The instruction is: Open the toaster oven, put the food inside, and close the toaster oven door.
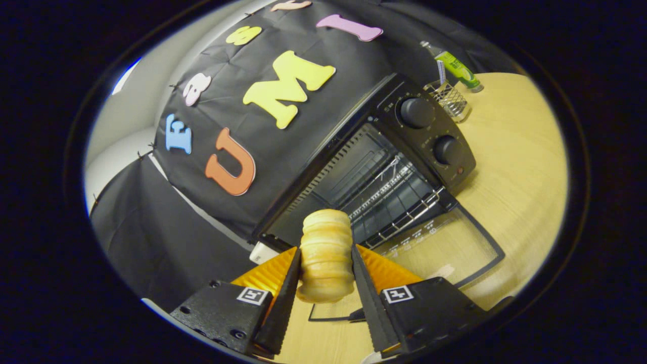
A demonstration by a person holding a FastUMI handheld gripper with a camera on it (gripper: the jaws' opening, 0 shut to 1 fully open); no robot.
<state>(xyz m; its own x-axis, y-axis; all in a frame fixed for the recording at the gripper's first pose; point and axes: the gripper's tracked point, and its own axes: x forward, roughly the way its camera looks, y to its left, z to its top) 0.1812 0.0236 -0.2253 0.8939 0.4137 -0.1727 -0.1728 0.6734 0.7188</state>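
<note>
Firmly clenched on the food (326,255), both fingers of the gripper (326,283) pressing its ribbed sides, a pale stacked bread-like piece carried clear of the table. Just ahead of the fingers: toaster oven (384,167) already open, its glass door (445,242) swung down flat onto the table, wire rack (399,199) bare and waiting inside. Judged from that, opening done, food picked up and brought to the mouth of the oven but not yet inside; still left, by the look of it, setting the piece on the rack, letting go, then lifting the door shut. Two round knobs (429,131) on the oven's control panel beside the cavity. Beyond the oven, a small wire basket (450,98) and a green bottle (457,68) standing near each other on the pale wooden table (515,172). Behind, the booth's black cloth wall, with a strip of light wall past it
</note>
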